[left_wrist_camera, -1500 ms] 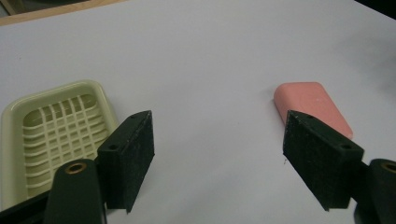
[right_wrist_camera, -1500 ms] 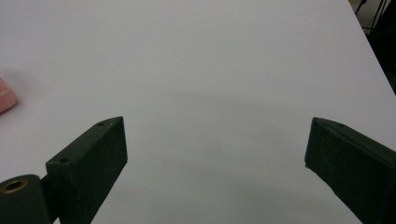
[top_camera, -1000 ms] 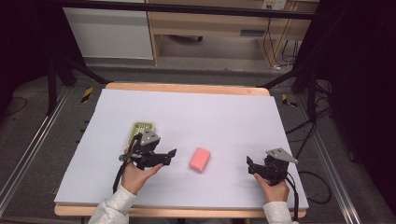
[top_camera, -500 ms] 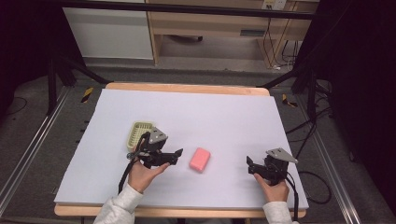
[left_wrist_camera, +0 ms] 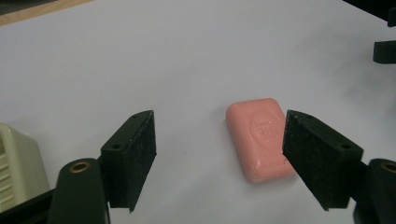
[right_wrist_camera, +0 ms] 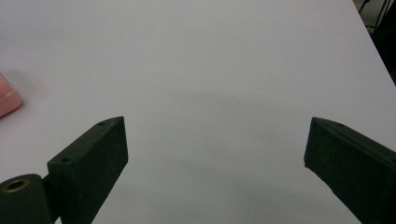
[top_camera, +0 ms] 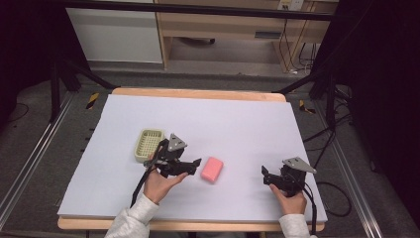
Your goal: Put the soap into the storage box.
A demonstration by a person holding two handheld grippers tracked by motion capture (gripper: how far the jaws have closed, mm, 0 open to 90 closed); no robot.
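White table (top_camera: 237,124) carries everything: left gripper (top_camera: 197,162) sits near the front left with jaws spread wide, tips just beside the pink soap (top_camera: 212,169), nothing held. Right gripper (top_camera: 264,174) rests well apart at the front right, jaws also wide and empty over bare surface. Small cream basket (top_camera: 148,144) sits just behind the left gripper; in the left gripper view the soap (left_wrist_camera: 259,137) lies flat between the jaws, nearer the right one.
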